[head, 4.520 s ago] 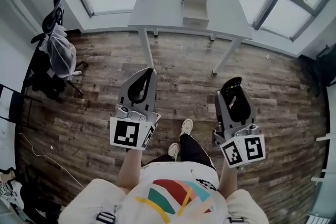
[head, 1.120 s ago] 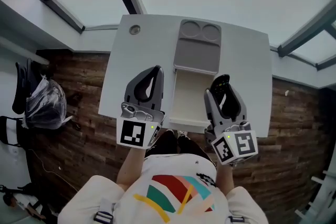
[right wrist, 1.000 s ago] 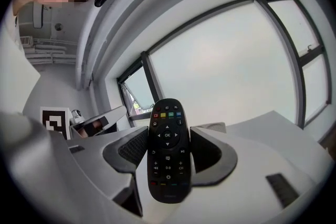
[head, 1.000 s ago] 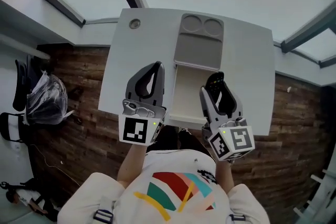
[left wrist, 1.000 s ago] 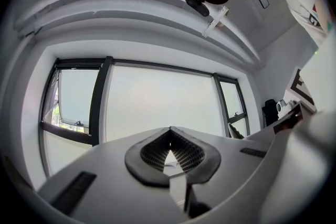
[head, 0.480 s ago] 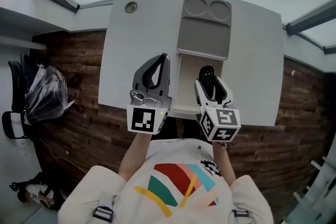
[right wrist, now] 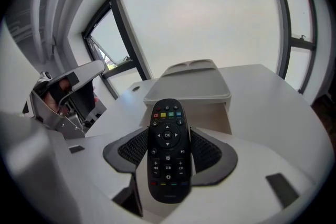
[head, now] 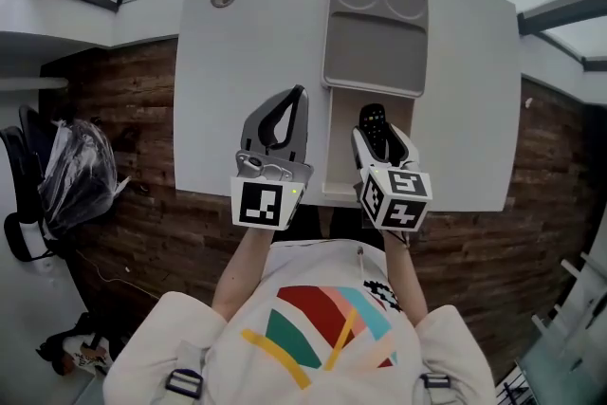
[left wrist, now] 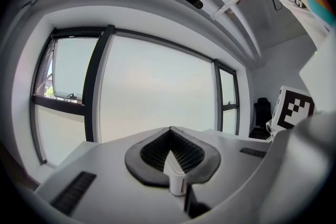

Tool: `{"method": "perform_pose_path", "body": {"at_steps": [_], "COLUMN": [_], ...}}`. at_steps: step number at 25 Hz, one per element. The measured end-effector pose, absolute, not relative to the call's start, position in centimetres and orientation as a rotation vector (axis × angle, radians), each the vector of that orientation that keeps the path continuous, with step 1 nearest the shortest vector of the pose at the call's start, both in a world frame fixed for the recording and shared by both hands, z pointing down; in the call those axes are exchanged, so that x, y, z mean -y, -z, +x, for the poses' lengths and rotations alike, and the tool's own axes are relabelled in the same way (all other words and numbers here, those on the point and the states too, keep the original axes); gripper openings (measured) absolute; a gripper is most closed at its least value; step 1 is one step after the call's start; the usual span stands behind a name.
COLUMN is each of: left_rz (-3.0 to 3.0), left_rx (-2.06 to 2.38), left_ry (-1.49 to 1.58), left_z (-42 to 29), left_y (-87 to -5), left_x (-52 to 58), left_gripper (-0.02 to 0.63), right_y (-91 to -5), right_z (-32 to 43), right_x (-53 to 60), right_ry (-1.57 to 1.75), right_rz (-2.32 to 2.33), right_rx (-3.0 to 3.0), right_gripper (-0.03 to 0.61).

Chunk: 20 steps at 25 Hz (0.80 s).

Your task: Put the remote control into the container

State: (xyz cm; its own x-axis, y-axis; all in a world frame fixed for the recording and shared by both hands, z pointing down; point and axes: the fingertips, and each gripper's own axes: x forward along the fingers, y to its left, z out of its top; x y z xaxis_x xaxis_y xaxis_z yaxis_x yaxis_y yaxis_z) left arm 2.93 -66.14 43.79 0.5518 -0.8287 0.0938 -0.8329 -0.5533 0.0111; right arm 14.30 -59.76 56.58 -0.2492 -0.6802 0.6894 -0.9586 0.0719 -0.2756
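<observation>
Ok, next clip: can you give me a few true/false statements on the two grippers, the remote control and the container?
1. The right gripper has its jaws clamped on the remote control. True.
2. The left gripper holds an object. False: its jaws are together with nothing between them.
3. The remote control lies inside the container. False: it is in the right gripper's jaws, not set down.
4. The container stands on a white table. True.

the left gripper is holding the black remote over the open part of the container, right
Not quite: it is the right gripper that holds the black remote, clamped between its jaws, as the right gripper view shows. The left gripper is shut on nothing. The rest stands: the remote is over the open part of the container.
</observation>
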Motion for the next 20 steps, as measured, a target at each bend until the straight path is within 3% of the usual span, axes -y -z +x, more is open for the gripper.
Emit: {"method": "perform_pose_path", "body": {"at_steps": [20], "left_rz": [2.7], "left_rx": [1.423], "left_ry": [-0.177], "left_z": [2.0], "left_y": [-46.2], "left_x": [69.2], "left_gripper": [0.006], "right_y": [-61.8], "right_z": [13.7], "right_x": [60.1], "right_ry": [-0.968], "right_rz": [1.495], "right_rx": [1.819], "right_gripper": [0.253]}}
